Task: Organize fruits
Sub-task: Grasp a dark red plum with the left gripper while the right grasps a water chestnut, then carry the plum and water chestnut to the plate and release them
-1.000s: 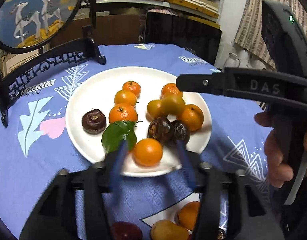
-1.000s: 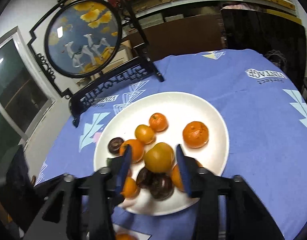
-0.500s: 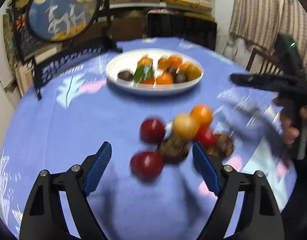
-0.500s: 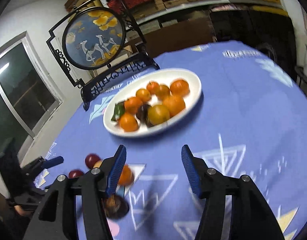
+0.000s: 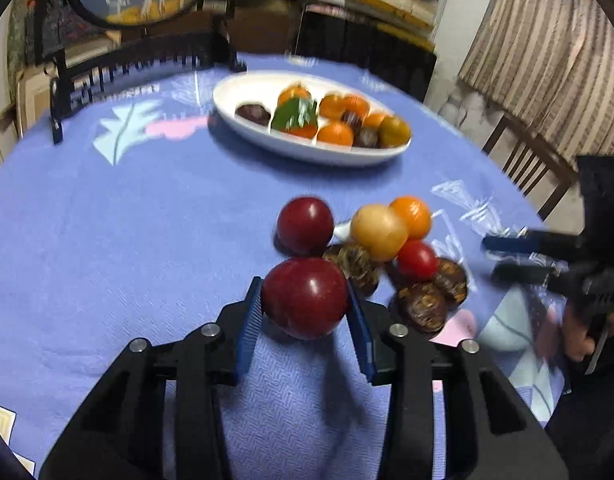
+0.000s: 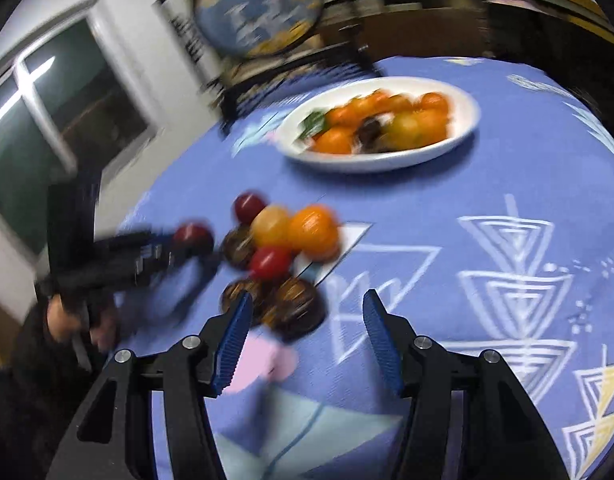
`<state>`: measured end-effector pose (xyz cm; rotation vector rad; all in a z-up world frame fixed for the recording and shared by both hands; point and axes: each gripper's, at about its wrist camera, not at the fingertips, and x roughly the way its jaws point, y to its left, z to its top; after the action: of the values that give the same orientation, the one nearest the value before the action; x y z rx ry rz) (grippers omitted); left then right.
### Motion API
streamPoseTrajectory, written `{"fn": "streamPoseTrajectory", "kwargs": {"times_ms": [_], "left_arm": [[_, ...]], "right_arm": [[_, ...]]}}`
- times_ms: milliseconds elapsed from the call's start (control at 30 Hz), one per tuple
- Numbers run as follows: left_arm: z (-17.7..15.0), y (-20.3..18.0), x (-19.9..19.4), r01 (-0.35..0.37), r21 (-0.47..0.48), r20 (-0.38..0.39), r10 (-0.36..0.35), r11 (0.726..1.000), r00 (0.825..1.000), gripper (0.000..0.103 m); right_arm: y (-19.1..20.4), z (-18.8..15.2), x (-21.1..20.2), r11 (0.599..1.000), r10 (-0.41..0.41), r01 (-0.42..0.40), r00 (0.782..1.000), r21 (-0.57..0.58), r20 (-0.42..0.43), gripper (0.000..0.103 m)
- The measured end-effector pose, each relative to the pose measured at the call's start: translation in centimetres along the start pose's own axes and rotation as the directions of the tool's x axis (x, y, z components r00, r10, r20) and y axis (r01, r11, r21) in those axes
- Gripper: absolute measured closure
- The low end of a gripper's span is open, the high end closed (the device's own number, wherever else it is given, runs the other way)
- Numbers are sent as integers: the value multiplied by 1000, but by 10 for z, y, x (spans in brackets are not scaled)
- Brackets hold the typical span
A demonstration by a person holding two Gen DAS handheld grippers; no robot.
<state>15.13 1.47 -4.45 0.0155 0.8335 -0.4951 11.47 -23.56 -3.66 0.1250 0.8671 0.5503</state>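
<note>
Dark red plum (image 5: pixel 305 303) gripped between left tool's (image 5: pixel 305 312) just-closed blue pads; right tool (image 6: pixel 307 336) open, empty.

No lettering can be read: print on the blue tablecloth (image 5: pixel 147 208) far beyond the left gripper (image 5: pixel 305 316), near the dark carved stand (image 5: pixel 119 68), is blurred past legibility.

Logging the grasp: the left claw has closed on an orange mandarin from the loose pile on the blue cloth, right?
Not a mandarin. The left wrist view shows the left claw closed on a dark red plum from that loose pile on the blue cloth.
</note>
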Motion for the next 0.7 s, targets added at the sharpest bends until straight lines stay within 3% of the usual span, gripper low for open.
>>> {"fn": "streamPoseTrajectory", "kwargs": {"times_ms": [100,300,367,400,567,700], "left_arm": [[1,2,-3,-6,-14,12,7,1000,1000,63],[3,4,-7,3,-30,25,-2,1000,1000,63],[3,5,-7,4,-31,26,-4,1000,1000,63],[3,5,-7,5,-33,26,-4,999,1000,63],[3,6,-9,2,-46,37,0,999,999,63],[6,3,-21,-5,-35,82,8,999,997,63]], "right_arm": [[17,-2,10,995,-50,47,998,-83,-25,45],[21,0,39,987,-134,123,986,-106,-99,46],[27,0,42,982,-147,136,985,-129,-85,50],[29,0,44,980,-151,139,985,-140,-80,59],[33,-1,39,980,-156,146,985,-136,-66,60],[22,8,5,989,-116,117,993,-85,22,60]]}}
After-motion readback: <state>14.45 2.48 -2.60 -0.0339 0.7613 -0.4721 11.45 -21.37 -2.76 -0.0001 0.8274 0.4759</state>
